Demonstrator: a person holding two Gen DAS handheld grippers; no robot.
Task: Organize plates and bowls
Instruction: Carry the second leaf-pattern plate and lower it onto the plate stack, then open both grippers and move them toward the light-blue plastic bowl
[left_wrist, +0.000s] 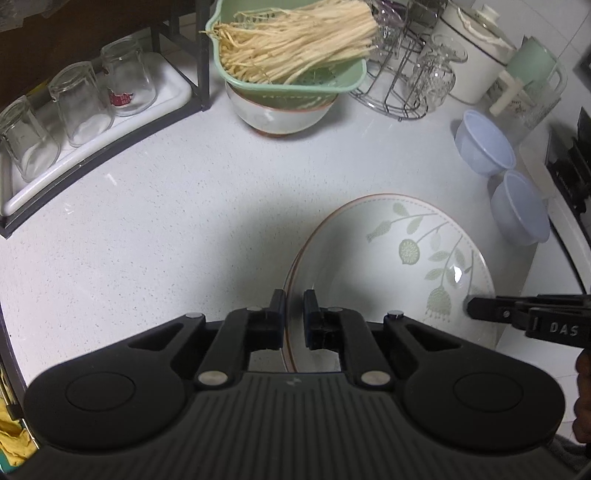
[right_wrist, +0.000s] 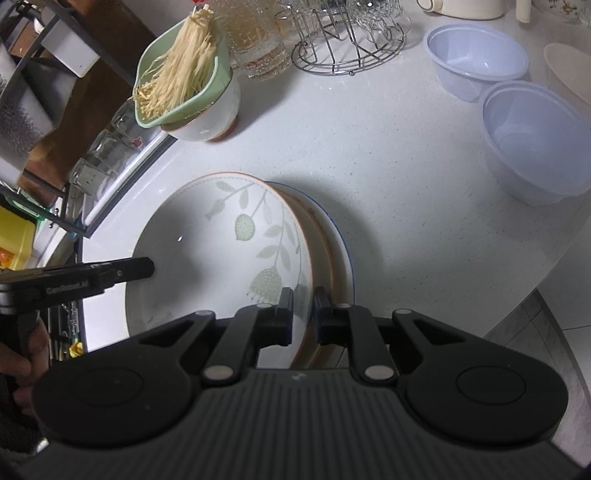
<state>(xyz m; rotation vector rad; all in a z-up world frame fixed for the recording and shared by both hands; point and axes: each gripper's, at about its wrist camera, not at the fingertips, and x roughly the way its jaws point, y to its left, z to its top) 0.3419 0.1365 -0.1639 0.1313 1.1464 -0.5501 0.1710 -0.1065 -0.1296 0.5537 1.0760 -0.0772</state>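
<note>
Both grippers clamp the same leaf-patterned plate (left_wrist: 391, 258) from opposite sides. Nearest the left wrist camera, the left gripper (left_wrist: 294, 317) has its jaws pinching the plate's near rim, which runs edge-on between the pads; the gripper body hides the lowest part of that rim. The right gripper (right_wrist: 303, 314) pinches the opposite rim in the same way, its jaws narrowed onto the plate's edge.

From the right wrist view the plate sits tilted against or atop another dish (right_wrist: 338, 243) with a blue rim line, only a crescent of which shows; whether the two touch all round cannot be told. Whether the plate rests on the bench (left_wrist: 147, 221) or is lifted clear of it is also unclear.

Farther back, a green colander (left_wrist: 295, 77) of pale noodles sits in a white bowl (left_wrist: 277, 116), the bowl mostly covered. Two translucent bluish bowls (right_wrist: 476, 59) stand to the right, upright in the right wrist view. Upturned glasses (left_wrist: 81, 103) line a tray at left, distorted by the lens. A wire rack (left_wrist: 391, 88) with glassware is cut off at the top edge. Part of a hand (right_wrist: 22, 365) shows at the frame's left edge.
</note>
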